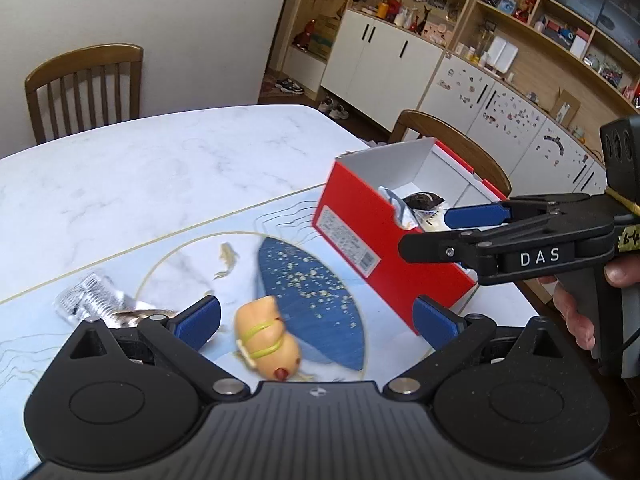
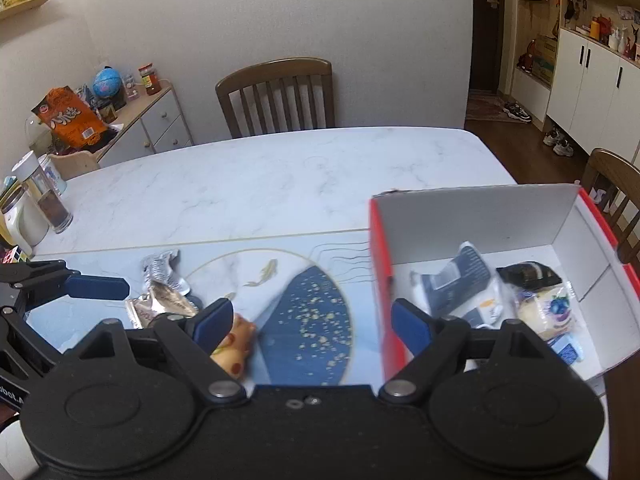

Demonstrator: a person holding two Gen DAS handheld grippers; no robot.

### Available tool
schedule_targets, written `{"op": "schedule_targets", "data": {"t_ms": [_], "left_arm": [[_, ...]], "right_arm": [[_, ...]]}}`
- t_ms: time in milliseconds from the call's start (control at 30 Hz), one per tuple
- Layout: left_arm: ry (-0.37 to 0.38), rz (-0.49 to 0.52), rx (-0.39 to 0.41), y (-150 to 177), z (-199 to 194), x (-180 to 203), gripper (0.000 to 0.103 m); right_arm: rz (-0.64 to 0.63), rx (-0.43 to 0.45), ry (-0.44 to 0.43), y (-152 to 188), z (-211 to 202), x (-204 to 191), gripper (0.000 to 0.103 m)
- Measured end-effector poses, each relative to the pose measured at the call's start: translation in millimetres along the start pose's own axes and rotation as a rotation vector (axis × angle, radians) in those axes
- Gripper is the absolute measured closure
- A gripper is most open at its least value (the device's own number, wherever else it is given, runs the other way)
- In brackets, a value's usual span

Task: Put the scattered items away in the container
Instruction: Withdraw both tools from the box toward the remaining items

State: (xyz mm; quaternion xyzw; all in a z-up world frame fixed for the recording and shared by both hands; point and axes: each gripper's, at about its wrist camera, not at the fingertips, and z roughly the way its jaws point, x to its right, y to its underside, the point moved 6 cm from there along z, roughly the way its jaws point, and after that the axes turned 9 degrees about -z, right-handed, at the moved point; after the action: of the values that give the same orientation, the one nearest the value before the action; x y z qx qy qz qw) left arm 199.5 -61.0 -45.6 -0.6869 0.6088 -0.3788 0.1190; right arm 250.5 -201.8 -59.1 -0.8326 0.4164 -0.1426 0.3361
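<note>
A red box with a white inside (image 1: 362,224) (image 2: 472,216) stands on the table mat and holds several snack packets (image 2: 476,284). A tan toy with yellow-green bands (image 1: 267,338) (image 2: 236,346) lies on the mat. My left gripper (image 1: 316,318) is open and empty, with the toy between its blue pads, just above it. A silver packet (image 1: 90,300) (image 2: 160,270) and a beige packet (image 2: 164,306) lie to the left. My right gripper (image 2: 312,320) is open and empty, above the box's left wall; it also shows in the left wrist view (image 1: 460,232).
The white marble table (image 2: 256,184) carries a pale mat with a blue oval print (image 2: 312,320). Wooden chairs (image 2: 280,96) (image 1: 86,88) stand at the far side and one beside the box (image 1: 452,136). Jars and a cup (image 2: 36,204) stand at the table's left edge.
</note>
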Motion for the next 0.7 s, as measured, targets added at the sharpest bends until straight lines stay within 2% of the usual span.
{"op": "schedule_targets", "data": {"t_ms": [400, 700], "left_arm": [[-0.029, 0.005, 0.031, 17, -15, -35, 0.0], [-0.062, -0.043, 0.042, 28, -12, -68, 0.0]], "right_arm": [[0.006, 0.0, -0.007, -1, 16, -36, 0.017], [-0.011, -0.036, -0.027, 7, 33, -54, 0.017]]}}
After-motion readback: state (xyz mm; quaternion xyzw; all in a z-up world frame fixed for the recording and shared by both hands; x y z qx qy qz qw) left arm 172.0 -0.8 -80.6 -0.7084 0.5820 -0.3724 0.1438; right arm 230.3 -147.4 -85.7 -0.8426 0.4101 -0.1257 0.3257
